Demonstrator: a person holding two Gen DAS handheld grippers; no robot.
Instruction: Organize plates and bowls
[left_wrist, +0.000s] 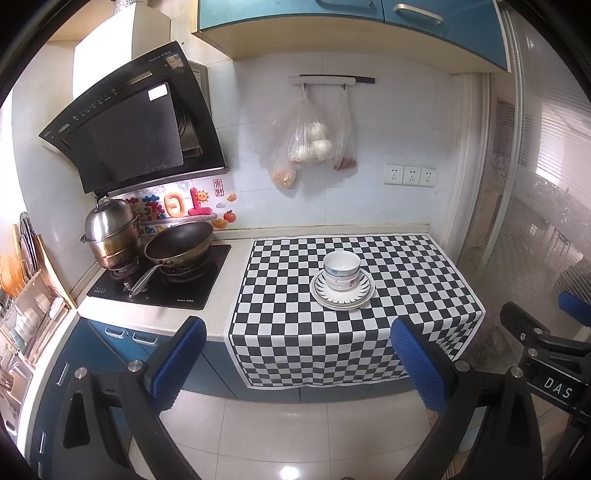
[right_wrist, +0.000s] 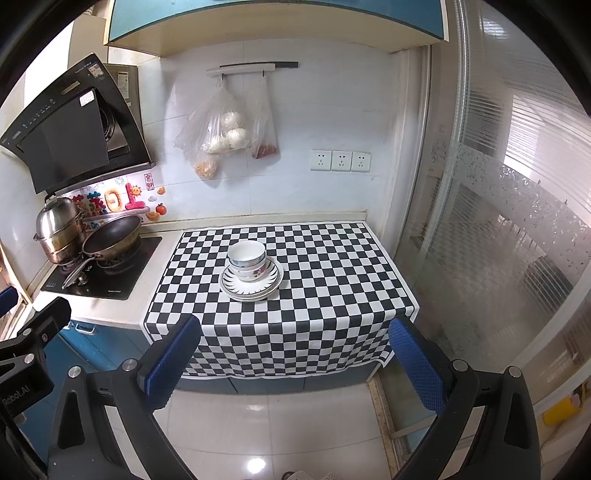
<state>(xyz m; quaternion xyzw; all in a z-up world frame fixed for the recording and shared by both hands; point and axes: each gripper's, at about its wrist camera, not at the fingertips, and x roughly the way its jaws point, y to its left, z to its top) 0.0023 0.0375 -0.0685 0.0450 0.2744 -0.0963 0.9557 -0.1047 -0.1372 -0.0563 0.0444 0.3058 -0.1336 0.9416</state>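
On the checkered cloth (left_wrist: 406, 266), bowls (left_wrist: 341, 271) stacked on plates (left_wrist: 325, 295).

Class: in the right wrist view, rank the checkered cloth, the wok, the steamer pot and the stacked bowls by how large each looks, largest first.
1. checkered cloth
2. wok
3. steamer pot and stacked bowls: these look alike in size, and the bowls sit nearer the camera, so I leave them unranked.

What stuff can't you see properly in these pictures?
- How many bowls and plates: nested together, both views.
- Inside the pot: lid covers it.
- Dish rack: cut off by the left edge, left view.
- Orange bits in the bags: too small to name.
- Right claw base: cut off by the bottom edge.
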